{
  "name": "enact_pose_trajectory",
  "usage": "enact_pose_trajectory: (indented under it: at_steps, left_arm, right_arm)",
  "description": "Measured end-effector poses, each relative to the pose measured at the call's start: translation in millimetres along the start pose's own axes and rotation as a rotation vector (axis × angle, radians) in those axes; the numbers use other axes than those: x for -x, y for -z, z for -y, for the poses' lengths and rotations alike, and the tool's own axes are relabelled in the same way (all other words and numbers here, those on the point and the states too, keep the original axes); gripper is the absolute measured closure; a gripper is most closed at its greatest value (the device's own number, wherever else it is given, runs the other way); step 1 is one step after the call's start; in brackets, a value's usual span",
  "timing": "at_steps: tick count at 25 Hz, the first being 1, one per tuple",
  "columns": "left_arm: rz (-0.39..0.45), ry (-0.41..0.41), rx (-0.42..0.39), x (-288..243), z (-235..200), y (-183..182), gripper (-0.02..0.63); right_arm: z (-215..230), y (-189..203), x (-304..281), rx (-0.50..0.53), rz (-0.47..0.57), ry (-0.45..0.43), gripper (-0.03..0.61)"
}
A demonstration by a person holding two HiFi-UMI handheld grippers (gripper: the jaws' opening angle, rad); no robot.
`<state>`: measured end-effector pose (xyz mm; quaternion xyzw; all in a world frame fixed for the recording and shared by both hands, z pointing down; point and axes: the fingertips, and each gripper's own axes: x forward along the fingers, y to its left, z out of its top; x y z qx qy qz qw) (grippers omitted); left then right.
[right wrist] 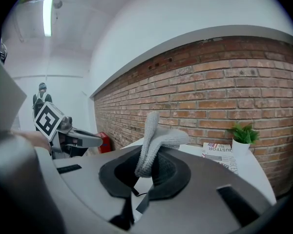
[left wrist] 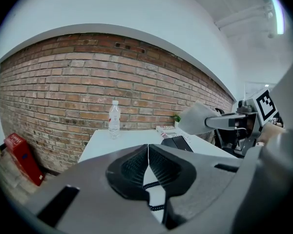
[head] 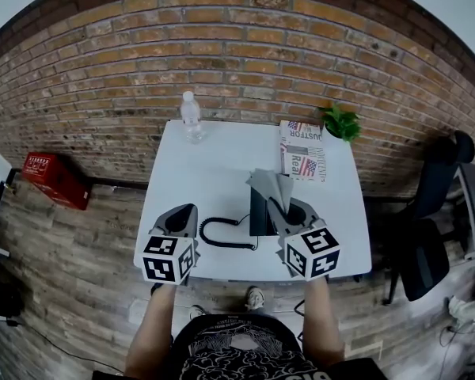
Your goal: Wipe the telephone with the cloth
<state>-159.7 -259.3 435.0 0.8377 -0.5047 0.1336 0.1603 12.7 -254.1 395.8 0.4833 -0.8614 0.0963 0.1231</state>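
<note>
Pinching the cloth (right wrist: 155, 143) in my right gripper (right wrist: 145, 173), I have the jaws closed on its lower fold. The cloth is grey and knitted-looking, standing up from the jaws and flopping over at the top. In the head view it sits over the telephone (head: 258, 212), a black set on the near part of the white table (head: 214, 161), its coiled black cord (head: 222, 236) curling left. My left gripper (left wrist: 147, 165) is closed on nothing, near the table's front left. A water bottle (head: 191, 117), a newspaper (head: 302, 153) and a small plant (head: 342, 123) stand at the far edge.
</note>
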Motion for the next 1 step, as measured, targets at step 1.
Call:
enact_pose_trajectory:
  at_steps: [1]
  left_arm:
    - [-0.001,0.002,0.0,-0.4,0.6,0.3,0.607]
  right_arm:
    - [0.1,0.2,-0.2,-0.001,0.0,-0.001,0.566]
